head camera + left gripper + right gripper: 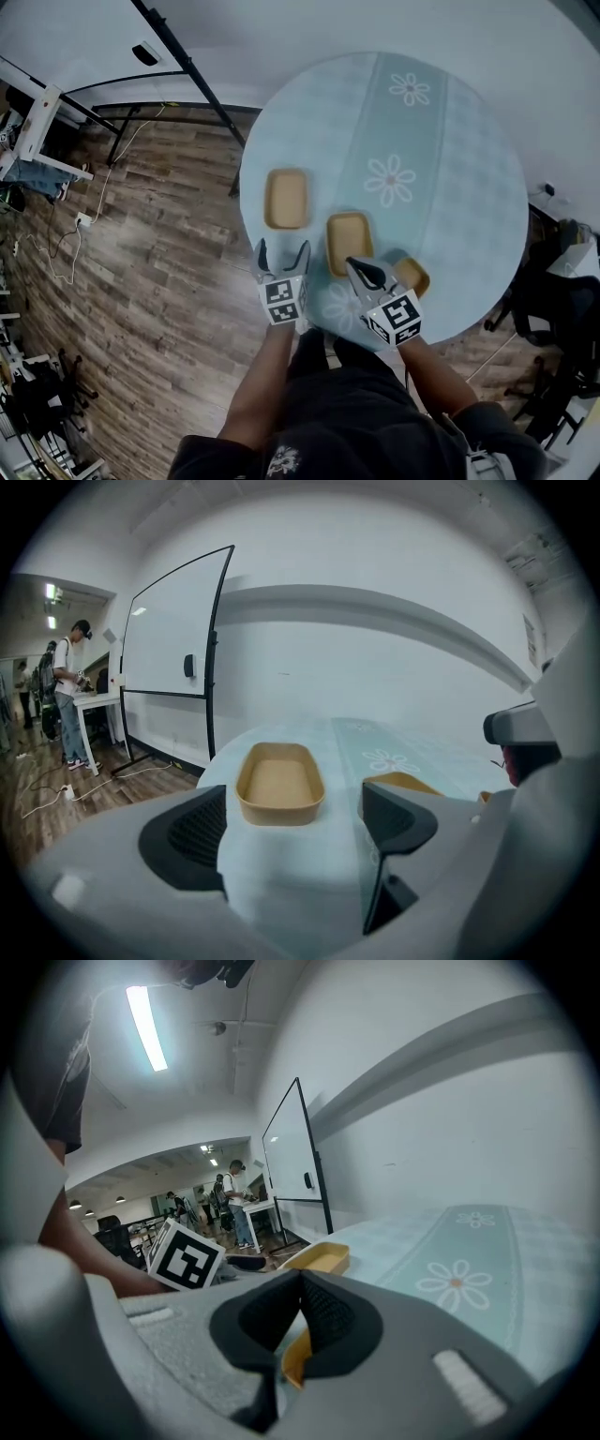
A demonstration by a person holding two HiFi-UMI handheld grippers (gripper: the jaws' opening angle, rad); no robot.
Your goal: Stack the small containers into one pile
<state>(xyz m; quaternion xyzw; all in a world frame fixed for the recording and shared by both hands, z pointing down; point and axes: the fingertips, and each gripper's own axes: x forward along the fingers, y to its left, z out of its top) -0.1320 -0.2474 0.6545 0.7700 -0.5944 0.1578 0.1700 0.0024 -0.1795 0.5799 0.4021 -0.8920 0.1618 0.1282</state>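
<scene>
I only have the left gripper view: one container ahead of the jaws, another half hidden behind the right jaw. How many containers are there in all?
Observer: Three. The third container lies by the near edge of the table, to the right of the other two.
Operator: What about the right gripper?
Observer: The right gripper has its jaws together.
Operator: Is anything stacked yet?
Observer: No. The left container, the middle container and the third container each lie singly, none nested in another.
</scene>
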